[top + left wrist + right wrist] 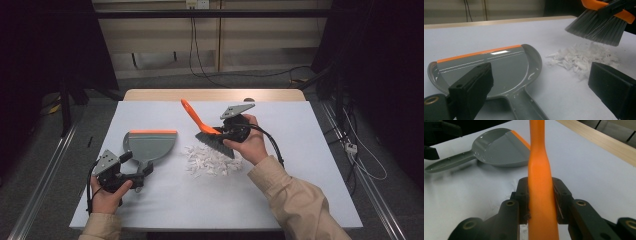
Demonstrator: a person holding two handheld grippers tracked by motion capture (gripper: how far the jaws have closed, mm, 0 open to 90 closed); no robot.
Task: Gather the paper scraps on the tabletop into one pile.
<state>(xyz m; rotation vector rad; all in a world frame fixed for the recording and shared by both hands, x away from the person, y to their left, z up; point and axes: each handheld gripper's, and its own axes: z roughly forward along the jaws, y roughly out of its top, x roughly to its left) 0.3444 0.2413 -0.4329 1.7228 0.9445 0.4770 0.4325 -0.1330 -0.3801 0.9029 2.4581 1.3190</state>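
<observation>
**Brush held over the scraps, dustpan bare**

While the right gripper (231, 131) pinches the orange handle of the brush (196, 116), its jaws press against both sides of that handle, as the right gripper view shows plainly. The brush's grey bristles (596, 28) hang just above the pile of white scraps (212, 161), their tips at or near the topmost pieces. The left gripper (141, 172) has its jaws spread wide, one on each side of the dustpan's handle (524, 106), touching nothing that can be seen. The grey dustpan (150, 145) lies flat on the white table sheet (310, 150), its orange lip turned away from the person and its handle pointing back toward the left gripper. Its tray holds almost nothing: only a few tiny white specks show on the glossy grey floor. The scraps lie on the sheet just beside the pan's right wall, outside it.
</observation>
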